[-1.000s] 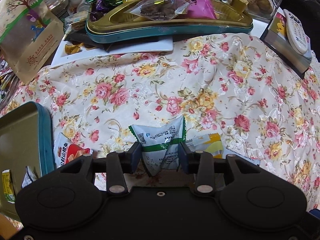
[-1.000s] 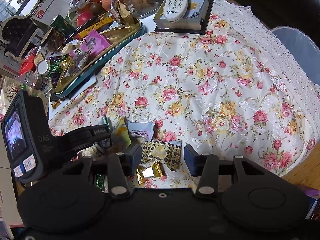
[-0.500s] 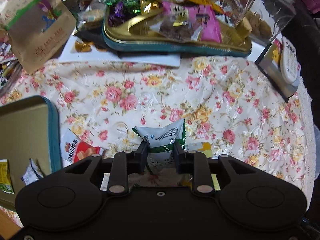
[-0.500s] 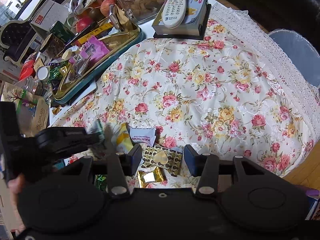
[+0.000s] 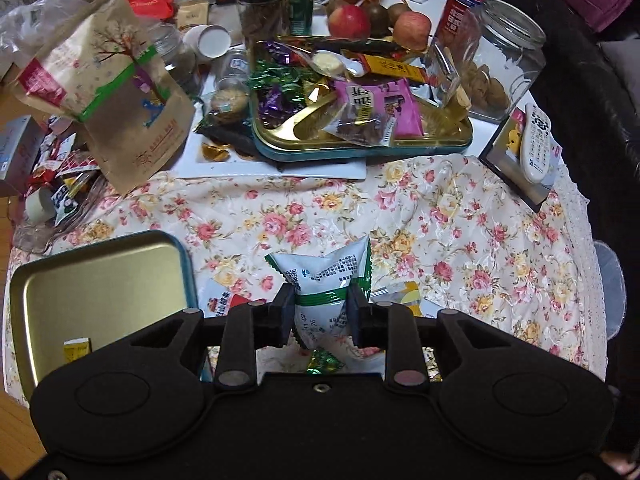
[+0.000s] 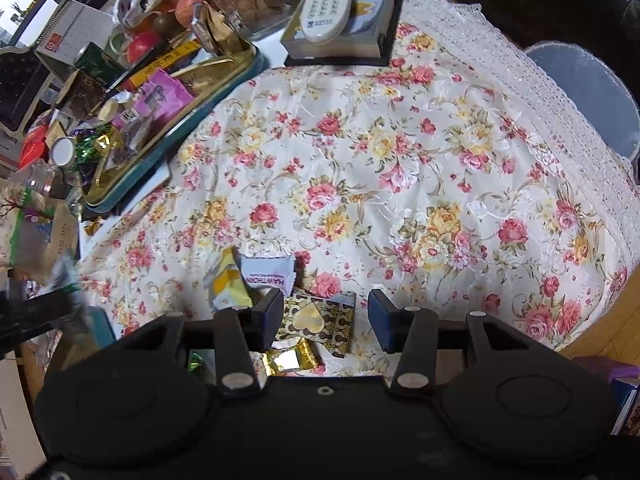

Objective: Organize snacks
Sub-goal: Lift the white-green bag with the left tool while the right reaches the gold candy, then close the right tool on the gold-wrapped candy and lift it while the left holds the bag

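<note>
My left gripper [image 5: 321, 312] is clamped on the white-and-green snack packet [image 5: 325, 280], holding it clear above the floral tablecloth [image 5: 440, 220]. The open tin [image 5: 100, 280] sits to the left; I'd carry the packet level over its rim and release low inside. My right gripper [image 6: 325, 318] hangs open over the gold heart-print packet [image 6: 320, 320], gripping nothing. Only the left view shows the tin's inside; only the right shows the Hawthorn packet [image 6: 268, 274].
</note>
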### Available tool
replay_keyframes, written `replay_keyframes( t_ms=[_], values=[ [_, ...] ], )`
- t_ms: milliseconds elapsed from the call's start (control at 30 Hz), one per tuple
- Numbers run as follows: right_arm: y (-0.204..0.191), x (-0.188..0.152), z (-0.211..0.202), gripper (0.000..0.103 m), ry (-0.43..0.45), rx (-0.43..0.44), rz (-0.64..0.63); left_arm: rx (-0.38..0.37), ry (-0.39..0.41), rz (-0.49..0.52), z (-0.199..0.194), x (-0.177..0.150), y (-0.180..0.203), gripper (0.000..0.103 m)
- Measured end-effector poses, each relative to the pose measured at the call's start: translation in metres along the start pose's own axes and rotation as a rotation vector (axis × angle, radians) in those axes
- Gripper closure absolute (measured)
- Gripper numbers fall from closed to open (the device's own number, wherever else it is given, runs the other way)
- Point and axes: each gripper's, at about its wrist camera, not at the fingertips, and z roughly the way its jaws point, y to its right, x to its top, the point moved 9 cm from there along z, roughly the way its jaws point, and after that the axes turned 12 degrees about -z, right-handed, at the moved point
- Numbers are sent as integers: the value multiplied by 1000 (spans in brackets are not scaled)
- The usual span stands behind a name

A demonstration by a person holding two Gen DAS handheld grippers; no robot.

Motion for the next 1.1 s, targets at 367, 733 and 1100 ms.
replay_keyframes(
  t_ms=[367,733,1100],
  values=[
    [-10,-8,28,53,-63,-53,-21,-8,-106,-43,9,-15,-24,68],
    [-17,-11,42,51,-79,-104,-54,-41,-91,-9,0,-15,-17,68],
    [-43,-27,27,51,-107,-28,-165,-43,-73,-21,-7,-12,-25,68]
  ],
)
